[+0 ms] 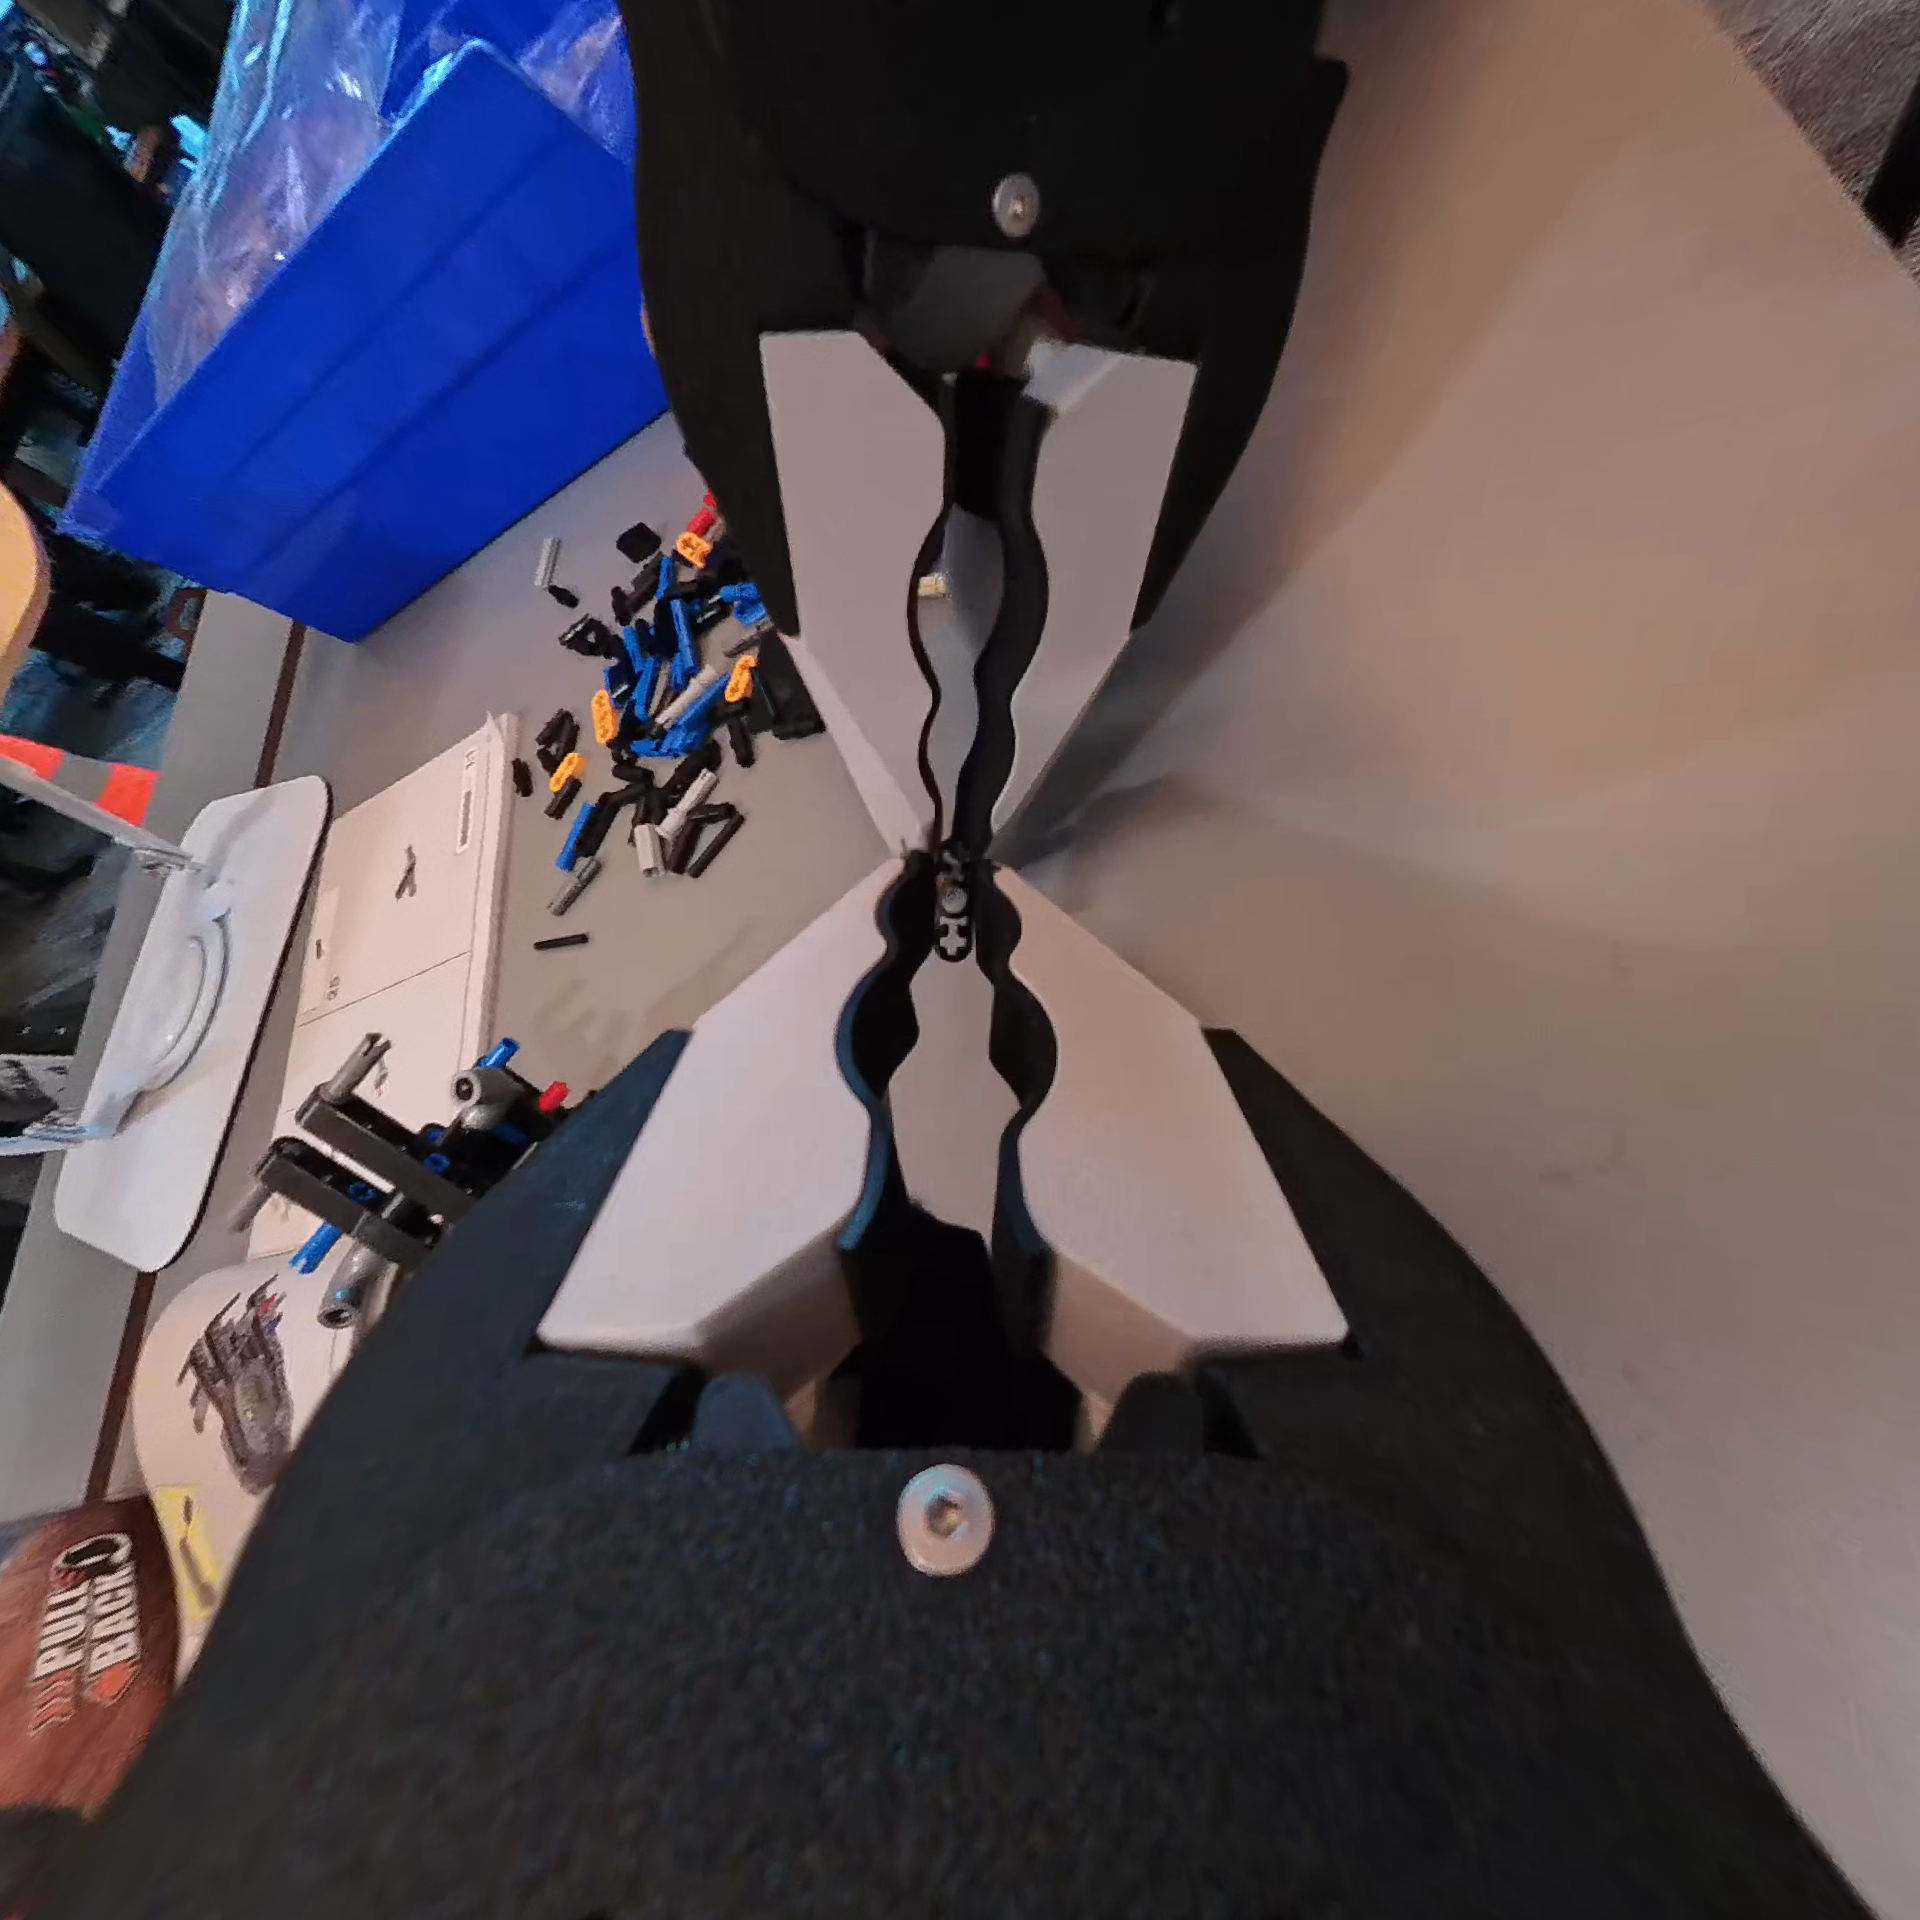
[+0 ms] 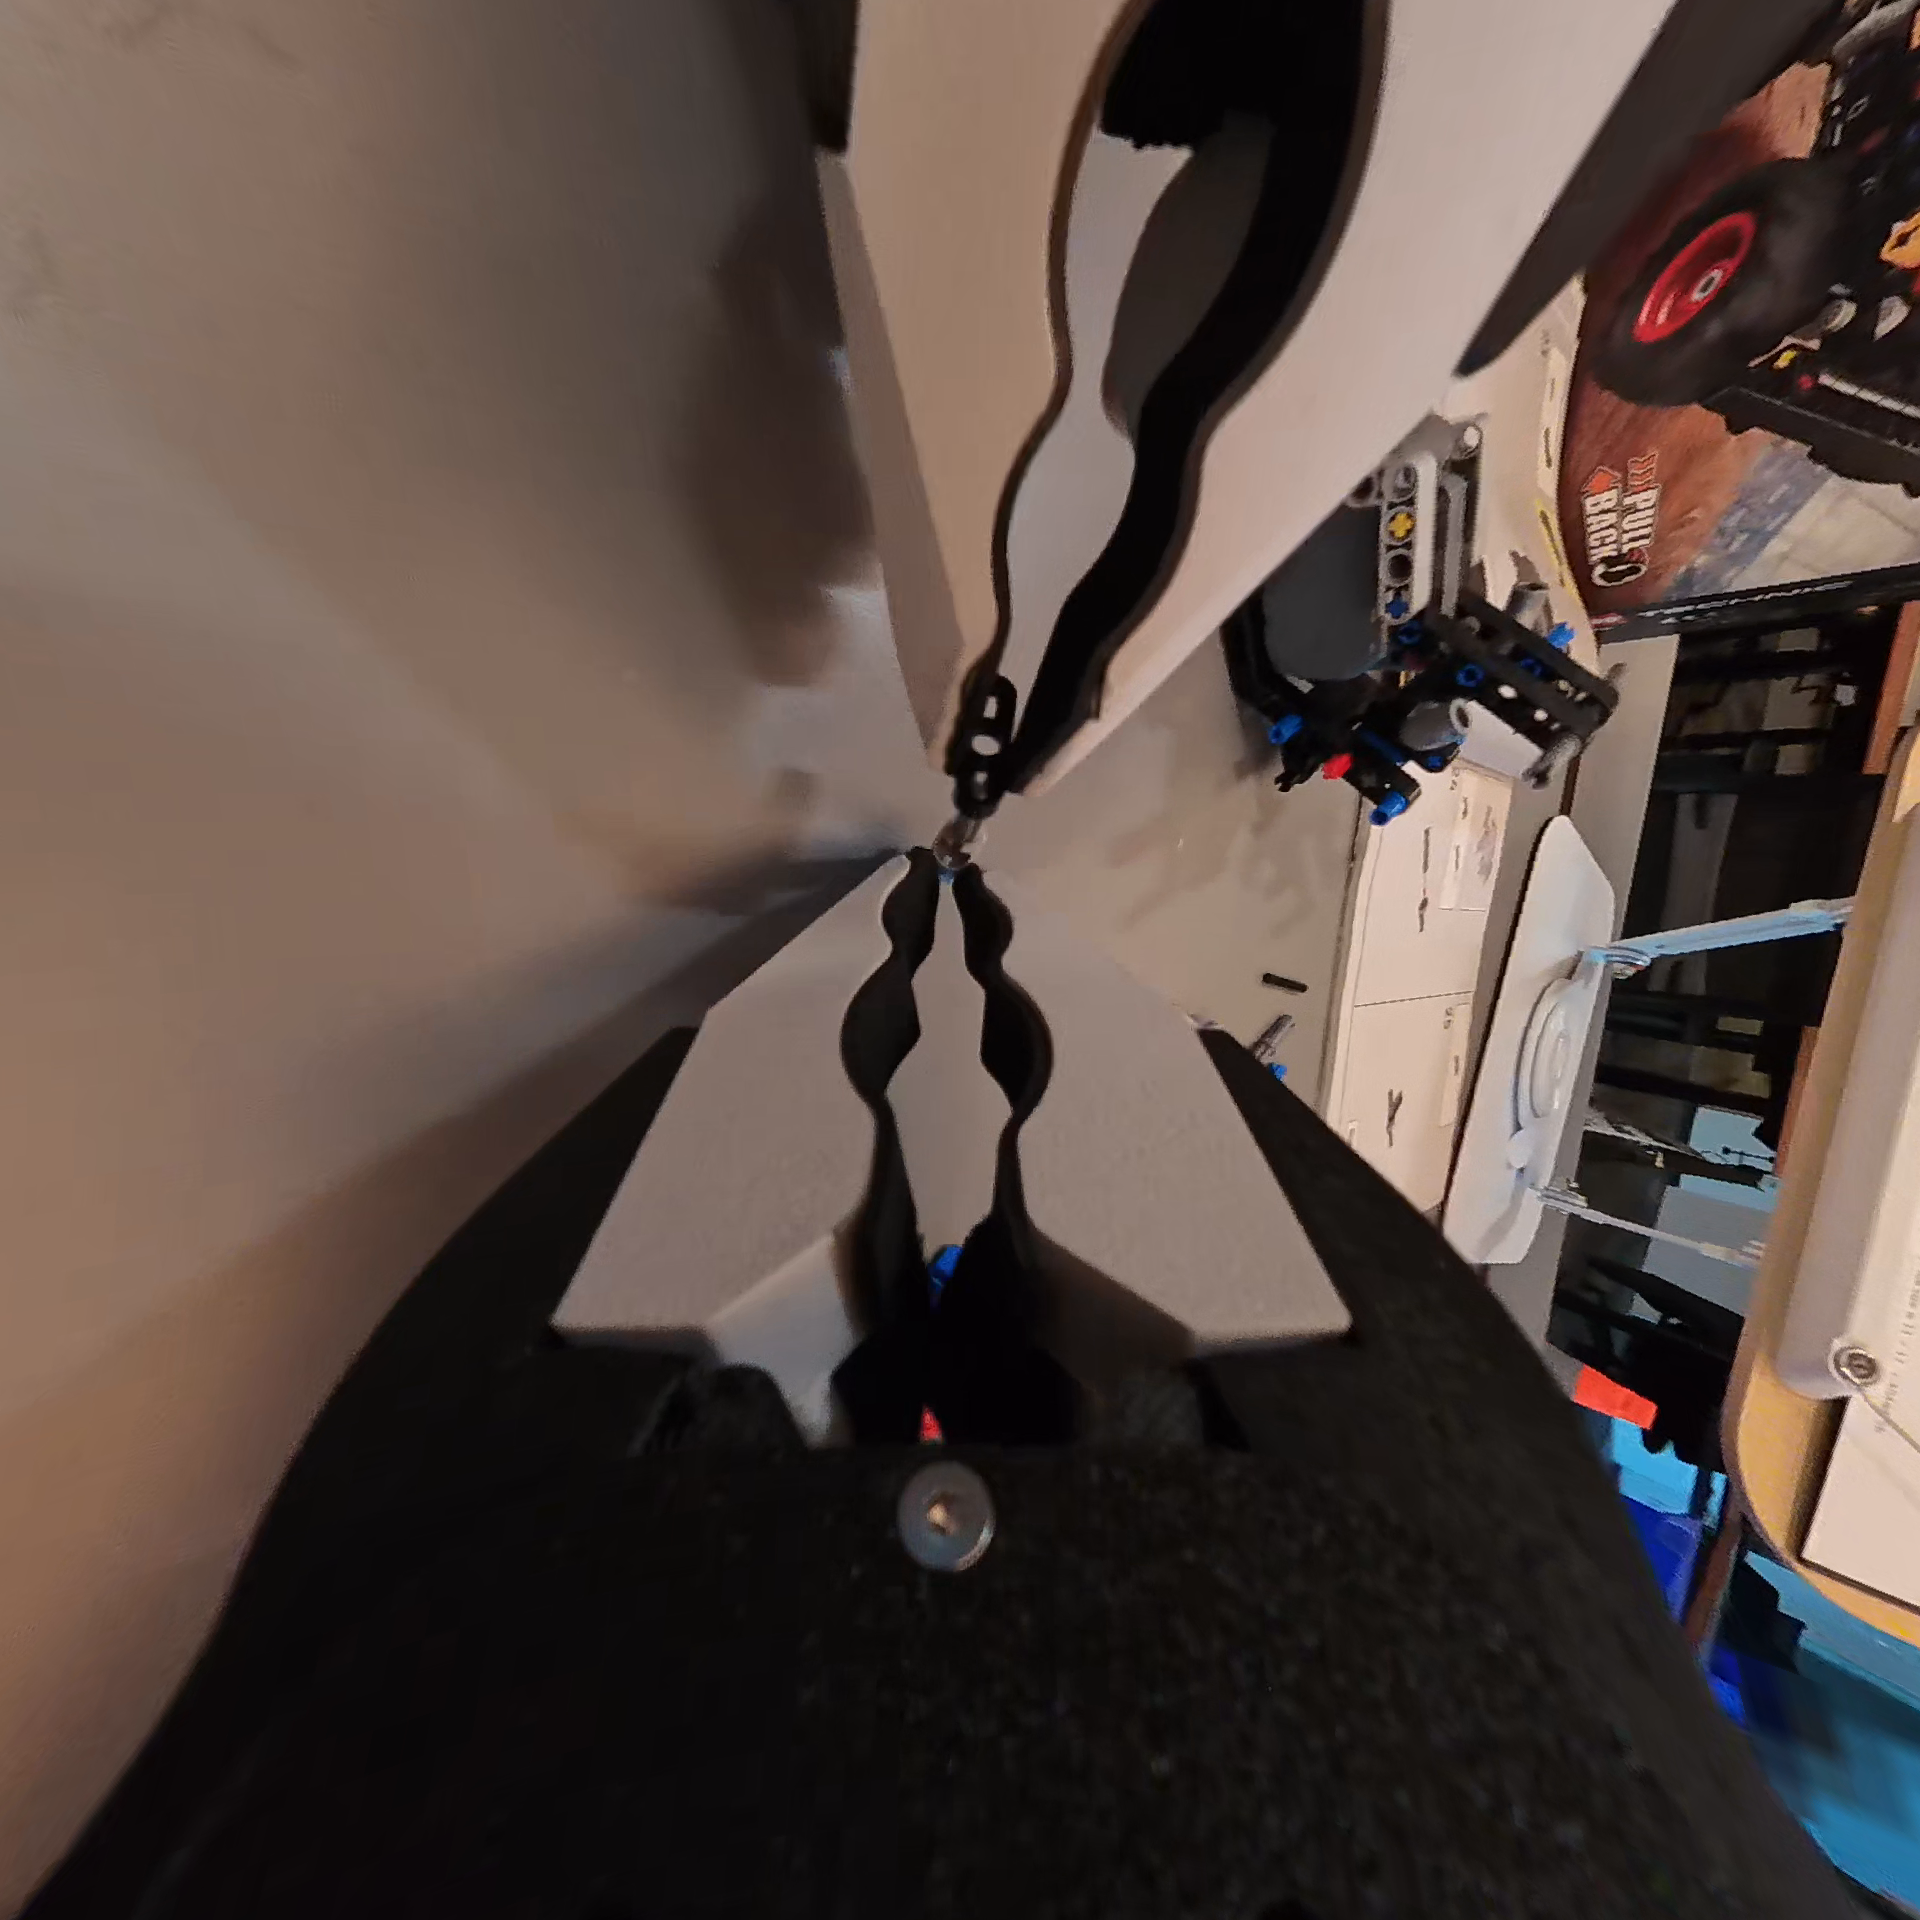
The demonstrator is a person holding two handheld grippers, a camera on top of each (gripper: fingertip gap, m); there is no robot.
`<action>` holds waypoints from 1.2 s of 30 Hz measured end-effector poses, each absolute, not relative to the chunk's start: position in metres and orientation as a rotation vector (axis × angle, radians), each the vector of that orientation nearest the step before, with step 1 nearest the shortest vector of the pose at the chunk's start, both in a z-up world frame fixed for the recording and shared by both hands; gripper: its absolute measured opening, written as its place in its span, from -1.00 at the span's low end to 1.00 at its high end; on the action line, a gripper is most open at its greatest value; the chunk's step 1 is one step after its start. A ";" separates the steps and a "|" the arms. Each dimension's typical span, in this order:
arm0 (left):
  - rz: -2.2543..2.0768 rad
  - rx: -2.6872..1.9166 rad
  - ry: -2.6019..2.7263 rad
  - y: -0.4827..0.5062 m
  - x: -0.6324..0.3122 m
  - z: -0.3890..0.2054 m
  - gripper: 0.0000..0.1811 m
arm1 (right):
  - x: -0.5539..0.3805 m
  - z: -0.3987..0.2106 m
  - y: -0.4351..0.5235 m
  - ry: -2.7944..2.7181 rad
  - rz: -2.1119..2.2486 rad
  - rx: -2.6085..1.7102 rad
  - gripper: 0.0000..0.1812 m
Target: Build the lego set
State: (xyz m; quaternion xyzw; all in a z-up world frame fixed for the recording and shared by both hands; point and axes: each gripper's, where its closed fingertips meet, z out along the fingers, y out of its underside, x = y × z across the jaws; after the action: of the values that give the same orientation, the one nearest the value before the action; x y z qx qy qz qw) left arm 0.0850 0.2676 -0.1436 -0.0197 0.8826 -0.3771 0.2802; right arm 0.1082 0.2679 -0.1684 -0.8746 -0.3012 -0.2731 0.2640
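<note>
My left gripper (image 1: 951,883) is shut on a small black beam (image 1: 953,928) with holes, held above the table. My right gripper (image 2: 948,875) is shut on a small grey pin (image 2: 952,840). The two grippers meet tip to tip, and the pin's end touches the end of the beam (image 2: 987,732). In the left wrist view the right gripper (image 1: 961,831) comes in from the top. In the right wrist view the left gripper (image 2: 977,774) comes in from the top. A half-built black and blue frame (image 1: 395,1164) lies on the table, also seen in the right wrist view (image 2: 1455,686).
A pile of loose black, blue, orange and grey pieces (image 1: 665,707) lies on the grey table. A blue bin (image 1: 384,343) stands behind it. A white instruction booklet (image 1: 405,914), a white stand (image 1: 197,997) and the set's box (image 2: 1766,312) lie beside the frame. Both grippers' tips are close together, under 4 cm apart.
</note>
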 end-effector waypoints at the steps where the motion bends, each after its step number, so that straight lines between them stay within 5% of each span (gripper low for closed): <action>1: -1.004 -0.057 2.370 0.268 0.085 -0.144 -0.94 | 0.107 -0.168 0.268 -0.820 -0.747 -2.359 -0.95; 23: -0.766 0.159 2.257 0.275 0.093 -0.157 -0.94 | 0.114 -0.171 0.261 -0.901 -0.844 -2.397 -0.97; 36: -0.973 0.114 2.329 0.274 0.086 -0.156 -0.93 | 0.109 -0.171 0.255 -1.045 -0.716 -2.312 -0.97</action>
State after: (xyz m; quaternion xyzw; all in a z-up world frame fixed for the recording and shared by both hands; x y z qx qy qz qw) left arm 0.0863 0.2740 -0.1560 0.0430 0.8786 -0.3669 0.3028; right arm 0.1087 0.2547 -0.1714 -0.8492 -0.3838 -0.2628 0.2501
